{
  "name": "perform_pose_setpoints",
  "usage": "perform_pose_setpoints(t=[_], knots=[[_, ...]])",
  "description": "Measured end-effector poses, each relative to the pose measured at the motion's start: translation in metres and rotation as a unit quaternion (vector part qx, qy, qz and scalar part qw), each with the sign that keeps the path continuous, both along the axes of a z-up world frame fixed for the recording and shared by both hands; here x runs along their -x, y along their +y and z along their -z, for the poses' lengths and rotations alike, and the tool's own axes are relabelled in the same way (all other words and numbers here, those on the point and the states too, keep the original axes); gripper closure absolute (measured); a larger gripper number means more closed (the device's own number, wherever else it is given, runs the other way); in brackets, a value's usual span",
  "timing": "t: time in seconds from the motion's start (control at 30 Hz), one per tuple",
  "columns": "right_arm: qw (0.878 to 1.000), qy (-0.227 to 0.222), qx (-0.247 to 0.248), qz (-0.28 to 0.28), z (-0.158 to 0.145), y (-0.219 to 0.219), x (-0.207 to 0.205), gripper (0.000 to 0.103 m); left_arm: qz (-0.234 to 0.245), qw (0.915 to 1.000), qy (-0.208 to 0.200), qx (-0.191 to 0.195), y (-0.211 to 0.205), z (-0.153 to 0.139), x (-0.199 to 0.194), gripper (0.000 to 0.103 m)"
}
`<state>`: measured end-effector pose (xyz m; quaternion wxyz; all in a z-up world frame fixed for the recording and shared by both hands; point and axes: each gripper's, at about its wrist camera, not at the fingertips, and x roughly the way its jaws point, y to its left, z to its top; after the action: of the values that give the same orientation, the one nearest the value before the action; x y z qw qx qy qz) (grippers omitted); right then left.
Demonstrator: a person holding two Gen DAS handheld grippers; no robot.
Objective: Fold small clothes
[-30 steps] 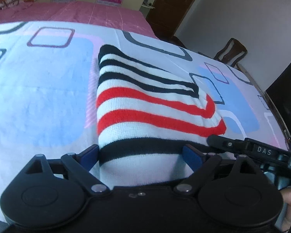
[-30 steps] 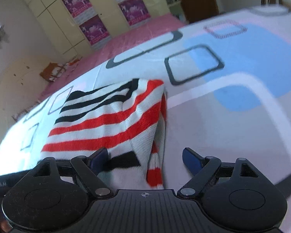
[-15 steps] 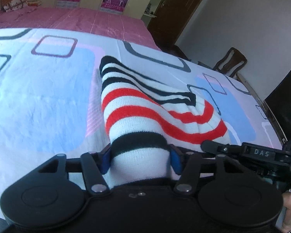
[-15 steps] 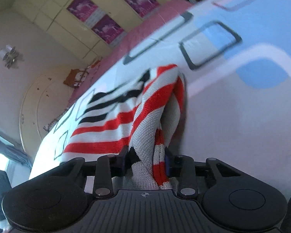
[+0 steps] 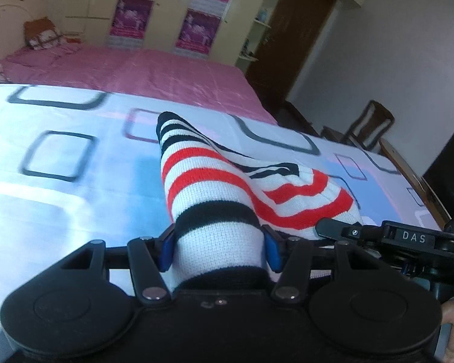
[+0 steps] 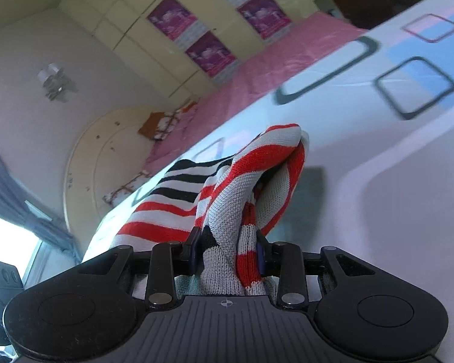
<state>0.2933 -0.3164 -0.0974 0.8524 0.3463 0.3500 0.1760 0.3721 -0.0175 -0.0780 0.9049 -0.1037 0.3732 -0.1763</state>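
A small white knit garment with red and black stripes (image 5: 215,181) lies on the patterned bed sheet (image 5: 60,187), its near edge lifted. My left gripper (image 5: 218,249) is shut on its near left end. My right gripper (image 6: 228,255) is shut on its near right end, where the knit (image 6: 227,211) bunches up between the fingers. The far part of the garment still rests on the sheet. The right gripper's body (image 5: 408,237) shows at the right of the left wrist view.
A pink blanket (image 5: 136,69) covers the far part of the bed, with cupboards and posters behind. A wooden chair (image 5: 369,127) and a dark door stand at the right. A rounded headboard (image 6: 106,157) and a window are at the left in the right wrist view.
Both grippers closed from open onto the garment's near edge, then lifted it. The garment's near part now rises off the sheet and both views tilt upward.
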Motion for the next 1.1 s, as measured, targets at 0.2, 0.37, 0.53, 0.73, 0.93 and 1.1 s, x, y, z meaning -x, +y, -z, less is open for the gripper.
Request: perform_pose_setpoints(t=[0.2,0.37,0.53,0.73,0.93,1.1], knots=[[1.0,-0.007,-0.003,-0.012,-0.003,0.091,-0.011,0.069,-0.014,0.9998,-0.012,-0.001,0.091,-0.004,0.0,0.048],[0.999,-0.009,-0.007,-0.03,0.004,0.168,-0.027,0.069,-0.034,0.9994,-0.009,-0.009,0.168,0.002,-0.005,0.048],[0.999,-0.006,-0.008,-0.049,0.022,0.231,-0.041,0.069,-0.05,0.9984,-0.008,-0.026,0.218,0.009,-0.012,0.048],[0.997,0.008,0.014,-0.073,0.043,0.272,-0.051,0.069,-0.048,0.9973,-0.002,-0.056,0.241,0.035,-0.013,0.047],[0.997,0.028,0.027,-0.07,0.058,0.268,-0.052,0.069,-0.042,0.9962,-0.012,-0.075,0.234,0.043,-0.006,0.038],[0.997,0.035,0.03,-0.057,0.056,0.264,-0.051,0.066,-0.044,0.9962,-0.003,-0.075,0.244,0.044,-0.005,0.032]])
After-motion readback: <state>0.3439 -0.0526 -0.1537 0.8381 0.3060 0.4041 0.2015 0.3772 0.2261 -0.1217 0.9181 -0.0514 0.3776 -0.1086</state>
